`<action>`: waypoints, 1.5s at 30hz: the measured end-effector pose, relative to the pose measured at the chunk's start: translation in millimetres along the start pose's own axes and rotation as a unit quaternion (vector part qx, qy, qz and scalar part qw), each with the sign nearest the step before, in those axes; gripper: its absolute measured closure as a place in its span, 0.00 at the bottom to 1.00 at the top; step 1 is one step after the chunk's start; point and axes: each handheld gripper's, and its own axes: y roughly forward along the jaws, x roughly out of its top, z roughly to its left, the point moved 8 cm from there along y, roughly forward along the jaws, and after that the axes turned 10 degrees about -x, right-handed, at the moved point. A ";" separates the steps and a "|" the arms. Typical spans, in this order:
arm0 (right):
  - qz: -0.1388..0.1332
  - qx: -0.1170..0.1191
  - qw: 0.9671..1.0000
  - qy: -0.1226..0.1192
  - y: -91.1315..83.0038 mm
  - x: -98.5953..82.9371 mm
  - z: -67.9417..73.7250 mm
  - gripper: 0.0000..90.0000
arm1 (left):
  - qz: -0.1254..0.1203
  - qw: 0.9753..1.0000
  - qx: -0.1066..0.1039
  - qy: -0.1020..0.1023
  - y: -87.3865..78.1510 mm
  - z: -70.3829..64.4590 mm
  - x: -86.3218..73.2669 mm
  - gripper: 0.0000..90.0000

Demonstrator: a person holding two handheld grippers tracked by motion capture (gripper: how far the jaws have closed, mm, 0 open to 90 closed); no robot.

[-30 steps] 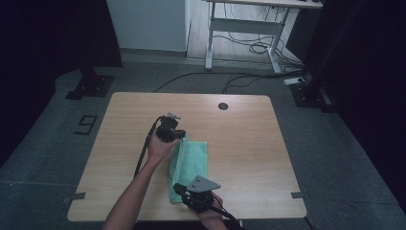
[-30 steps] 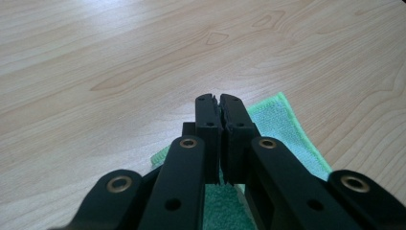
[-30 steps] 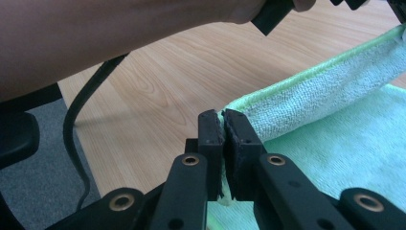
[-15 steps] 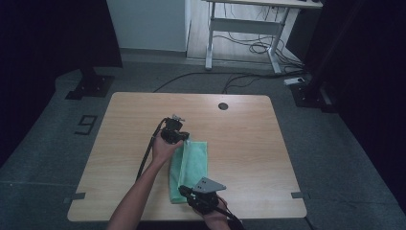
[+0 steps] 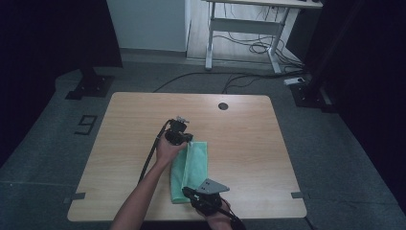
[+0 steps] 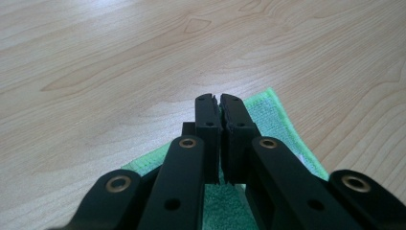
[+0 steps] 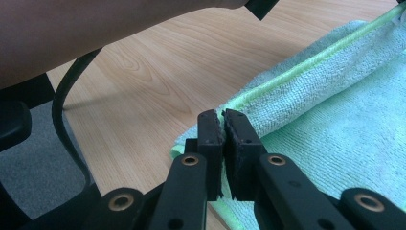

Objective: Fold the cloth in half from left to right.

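Green towel (image 5: 194, 167) near tabletop (image 5: 249, 139) front edge; left gripper (image 5: 187, 140) and right gripper (image 5: 187, 193) each clenched on a towel edge.

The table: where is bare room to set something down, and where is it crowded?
The table is bare wood right of the green cloth, out to the right edge, and along the far side around the round hole. The near-middle is crowded: the left gripper and right gripper each pinch the cloth's raised edge.
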 end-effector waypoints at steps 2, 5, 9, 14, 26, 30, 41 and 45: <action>0.001 -0.001 1.000 0.000 -0.6 -0.8 -0.8 0.94 | 0.000 1.000 -0.001 0.000 0.9 -0.7 0.3 0.97; 0.003 -0.003 1.000 0.002 -1.5 -2.6 -2.8 0.94 | 0.000 1.000 0.000 0.001 2.1 -1.0 0.6 0.97; 0.006 -0.004 1.000 0.004 -1.6 -5.6 -5.2 0.94 | 0.002 1.000 -0.001 0.003 4.3 -1.5 0.4 0.97; 0.008 -0.006 1.000 0.004 -3.0 -8.1 -6.6 0.94 | 0.001 1.000 -0.003 0.006 7.8 -5.6 1.4 0.97; 0.016 -0.014 1.000 0.011 -5.6 -15.0 -15.1 0.93 | 0.008 1.000 0.001 0.008 17.7 -6.9 2.4 0.97; 0.019 -0.016 1.000 0.014 -6.1 -18.1 -18.0 0.93 | 0.008 1.000 0.001 0.007 21.2 -7.3 2.7 0.96; 0.028 -0.021 0.999 0.018 -8.9 -26.4 -25.2 0.94 | 0.017 1.000 0.000 0.014 31.0 -12.5 1.8 0.96; 0.030 -0.022 0.999 0.020 -9.4 -28.0 -27.2 0.94 | 0.017 1.000 -0.001 0.013 32.7 -11.8 1.6 0.96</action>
